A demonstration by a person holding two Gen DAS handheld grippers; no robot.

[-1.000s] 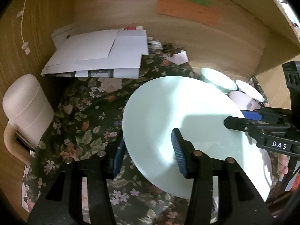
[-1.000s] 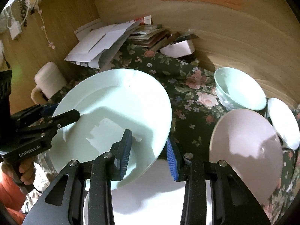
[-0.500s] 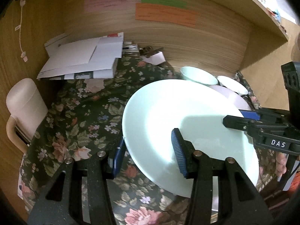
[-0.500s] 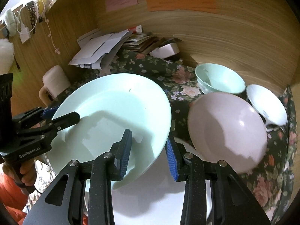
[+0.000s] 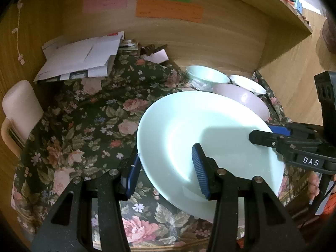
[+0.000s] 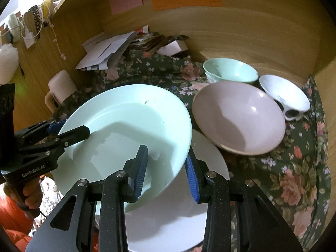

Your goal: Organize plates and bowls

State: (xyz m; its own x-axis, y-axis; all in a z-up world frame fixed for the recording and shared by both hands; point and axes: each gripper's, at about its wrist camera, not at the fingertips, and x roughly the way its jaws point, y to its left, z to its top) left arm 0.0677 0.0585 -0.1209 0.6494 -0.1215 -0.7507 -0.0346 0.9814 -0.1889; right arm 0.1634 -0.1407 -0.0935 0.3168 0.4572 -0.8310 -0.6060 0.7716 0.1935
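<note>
A large pale green plate (image 5: pixel 205 138) (image 6: pixel 126 130) is held in the air between both grippers. My left gripper (image 5: pixel 166 170) is shut on its left rim; my right gripper (image 6: pixel 167 168) is shut on its right rim. Under it lies a white plate (image 6: pixel 184 210). A pink bowl (image 6: pixel 237 117) (image 5: pixel 243 96), a green bowl (image 6: pixel 231 71) (image 5: pixel 206 75) and a white bowl (image 6: pixel 285 96) (image 5: pixel 247 84) stand at the right on the floral cloth (image 5: pixel 84 126).
A stack of papers and envelopes (image 5: pixel 84 58) lies at the back left. A cream jug (image 5: pixel 19 109) stands at the left edge. Wooden walls (image 5: pixel 189 37) enclose the desk; coloured notes (image 5: pixel 168 10) are stuck on the back wall.
Both grippers have drawn back and up with the green plate held between them. The bowls and back wall now look farther off, and more of the floral cloth shows.
</note>
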